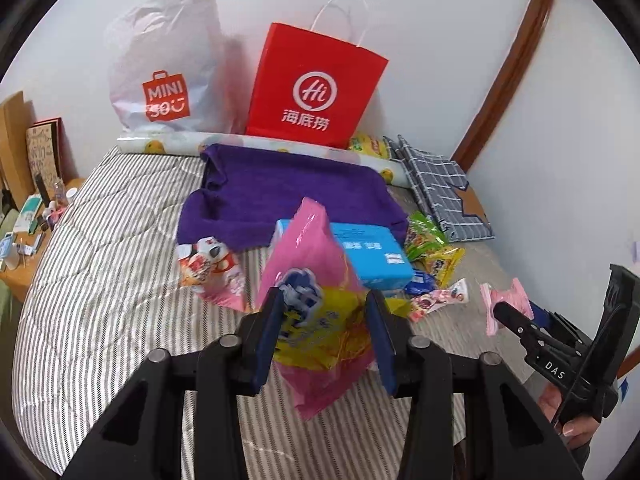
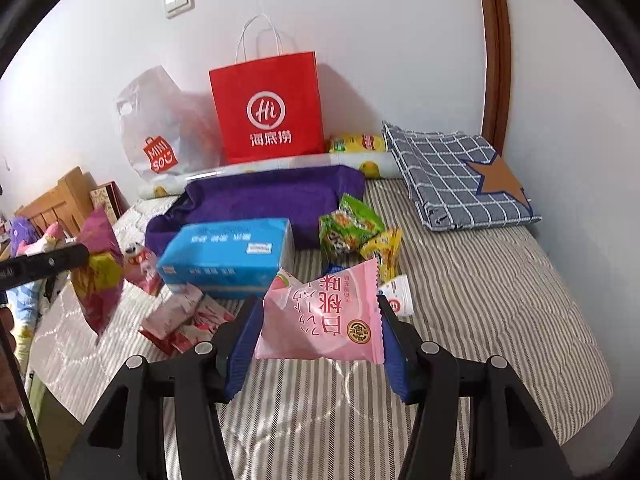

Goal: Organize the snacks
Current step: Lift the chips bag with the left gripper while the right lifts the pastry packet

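My left gripper (image 1: 324, 320) is shut on a pink and yellow snack bag (image 1: 316, 292), held up off the striped bed; the same bag (image 2: 98, 280) shows at the left of the right wrist view. My right gripper (image 2: 318, 340) is shut on a pale pink peach snack packet (image 2: 320, 316), also lifted above the bed; that packet (image 1: 506, 304) appears at the right of the left wrist view. More snacks lie on the bed: green packets (image 2: 348, 228), a yellow packet (image 2: 384, 252), a lucky-cat packet (image 1: 212, 268) and small pink and red packets (image 2: 188, 320).
A blue tissue pack (image 2: 228, 256) lies on the bed in front of a purple towel (image 2: 260, 196). A red paper bag (image 2: 268, 108) and a white plastic bag (image 2: 160, 128) lean on the wall. A checked folded cloth (image 2: 456, 176) lies at the far right.
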Motion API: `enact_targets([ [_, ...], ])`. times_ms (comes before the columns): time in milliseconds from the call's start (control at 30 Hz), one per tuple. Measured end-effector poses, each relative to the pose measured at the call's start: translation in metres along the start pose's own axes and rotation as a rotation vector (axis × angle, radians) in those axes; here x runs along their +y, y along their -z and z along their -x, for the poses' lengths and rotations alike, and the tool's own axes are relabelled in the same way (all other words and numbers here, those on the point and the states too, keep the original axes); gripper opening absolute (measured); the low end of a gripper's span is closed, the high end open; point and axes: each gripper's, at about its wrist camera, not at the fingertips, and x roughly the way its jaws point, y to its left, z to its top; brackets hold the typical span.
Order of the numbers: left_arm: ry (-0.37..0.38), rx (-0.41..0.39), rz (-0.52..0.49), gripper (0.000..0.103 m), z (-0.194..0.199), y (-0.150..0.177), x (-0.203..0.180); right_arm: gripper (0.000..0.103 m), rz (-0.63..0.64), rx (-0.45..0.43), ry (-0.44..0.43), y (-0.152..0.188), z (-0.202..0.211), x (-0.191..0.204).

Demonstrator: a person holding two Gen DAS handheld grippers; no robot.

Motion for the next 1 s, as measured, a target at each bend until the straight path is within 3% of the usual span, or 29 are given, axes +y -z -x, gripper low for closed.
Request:
enact_targets([
  [33, 0.004, 0.009, -0.005, 0.025, -0.001, -0.002, -0.002, 0.053, -0.001, -0.002, -0.001, -0.003, 0.001, 0.000],
  [300, 0.003, 0.045, -0.023, 0.025, -0.016, -0.015, -0.007, 0.053, 0.029, 0.005, -0.015, -0.024, -0.009, 0.015],
  [333, -0.006, 0.050, -0.023, 0.030, -0.017, -0.014, -0.006, 0.053, 0.033, 0.008, -0.019, -0.023, -0.011, 0.015],
  [433, -0.051, 0.052, -0.026, 0.064, -0.022, -0.008, 0.001, 0.053, 0.042, 0.025, -0.025, -0.020, -0.020, 0.020],
  [467, -0.052, 0.048, -0.019, 0.070, -0.022, -0.007, 0.004, 0.053, 0.044, 0.032, -0.029, -0.018, -0.024, 0.021],
  [667, -0.065, 0.089, 0.070, 0.071, -0.039, 0.006, 0.034, 0.053, 0.043, 0.069, -0.040, -0.007, -0.041, 0.024],
  [867, -0.081, 0.157, 0.090, 0.072, -0.061, 0.019, 0.047, 0.053, 0.034, 0.100, -0.036, 0.003, -0.053, 0.019],
  [1000, -0.068, 0.196, 0.113, 0.080, -0.079, 0.027, 0.051, 0.053, 0.025, 0.116, -0.033, 0.007, -0.060, 0.015],
])
